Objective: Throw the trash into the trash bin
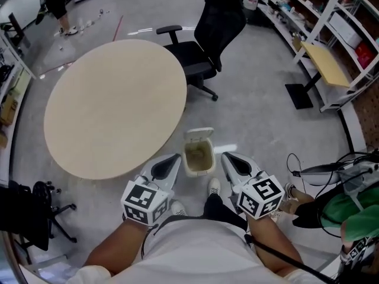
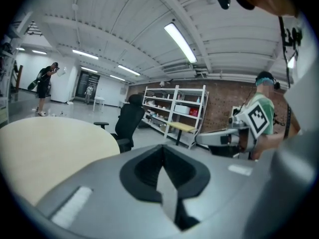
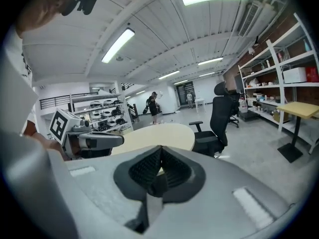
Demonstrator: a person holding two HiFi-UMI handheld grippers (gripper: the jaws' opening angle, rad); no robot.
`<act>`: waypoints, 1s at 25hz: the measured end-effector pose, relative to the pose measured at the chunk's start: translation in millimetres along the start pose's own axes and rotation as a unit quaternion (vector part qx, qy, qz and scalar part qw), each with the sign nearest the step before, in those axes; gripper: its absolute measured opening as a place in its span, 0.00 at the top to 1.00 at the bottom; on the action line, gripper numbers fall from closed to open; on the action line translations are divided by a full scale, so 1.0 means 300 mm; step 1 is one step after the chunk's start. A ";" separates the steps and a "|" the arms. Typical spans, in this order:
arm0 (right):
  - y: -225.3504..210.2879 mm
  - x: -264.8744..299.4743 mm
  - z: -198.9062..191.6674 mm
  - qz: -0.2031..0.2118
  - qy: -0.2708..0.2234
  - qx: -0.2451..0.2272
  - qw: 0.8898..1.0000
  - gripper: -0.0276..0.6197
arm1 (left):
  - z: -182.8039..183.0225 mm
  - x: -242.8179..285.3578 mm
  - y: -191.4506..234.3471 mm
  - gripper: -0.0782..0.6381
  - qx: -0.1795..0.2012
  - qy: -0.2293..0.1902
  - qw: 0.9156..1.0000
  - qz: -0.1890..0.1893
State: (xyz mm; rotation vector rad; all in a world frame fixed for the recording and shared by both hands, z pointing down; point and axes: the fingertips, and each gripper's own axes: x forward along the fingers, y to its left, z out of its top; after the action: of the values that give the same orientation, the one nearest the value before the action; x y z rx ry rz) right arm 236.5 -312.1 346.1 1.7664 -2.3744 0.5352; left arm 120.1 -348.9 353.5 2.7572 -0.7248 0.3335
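At the far upper left of the head view a person [image 1: 57, 3] in dark clothes stands on the grey floor [image 1: 260, 117]. A round tan surface [image 1: 115, 105] fills the left and middle of that view.

Below its near edge, at lower left of centre, the left gripper [image 1: 172, 161] points up the frame, its marker cube nearest the camera. In the left gripper view its jaws are clenched together, dark pads meeting along one seam with nothing between them.

The trash bin [image 1: 198, 136] stands on the floor in the lower middle of the frame, just beside the edge of the surface and between the tips of the two grippers. It is a small pale bin with its lid tipped up at the far side. Its inside looks dull tan, and what lies in it cannot be made out.

Just right of the bin the right gripper [image 1: 230, 160] also points up the frame. In the right gripper view its jaws are pressed shut on nothing.

Above the bin, in the upper middle, a black office chair [image 1: 204, 46] sits close to the far side of the surface. At upper right a small desk with a yellow top [image 1: 325, 64] stands against white shelving [image 1: 308, 7]. At lower right a second person in a green top [image 1: 349, 213] is partly in frame.
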 end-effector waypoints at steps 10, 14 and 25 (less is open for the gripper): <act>0.029 -0.095 0.076 0.002 -0.023 -0.018 1.000 0.95 | 0.010 -0.087 -0.016 0.88 0.002 -0.011 1.000 0.015; 0.000 -0.107 0.091 0.015 -0.030 -0.021 0.999 0.95 | 0.018 -0.079 -0.045 0.88 -0.002 -0.020 0.999 0.031; -0.140 -0.249 0.113 0.059 -0.036 -0.026 0.997 0.95 | 0.070 0.022 -0.251 0.88 -0.004 -0.040 0.997 0.071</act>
State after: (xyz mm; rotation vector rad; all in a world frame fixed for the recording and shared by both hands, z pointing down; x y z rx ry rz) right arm 302.4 -267.5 299.5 1.6585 -2.5301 0.4255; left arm 167.2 -295.2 320.7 2.7311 -0.9439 0.2488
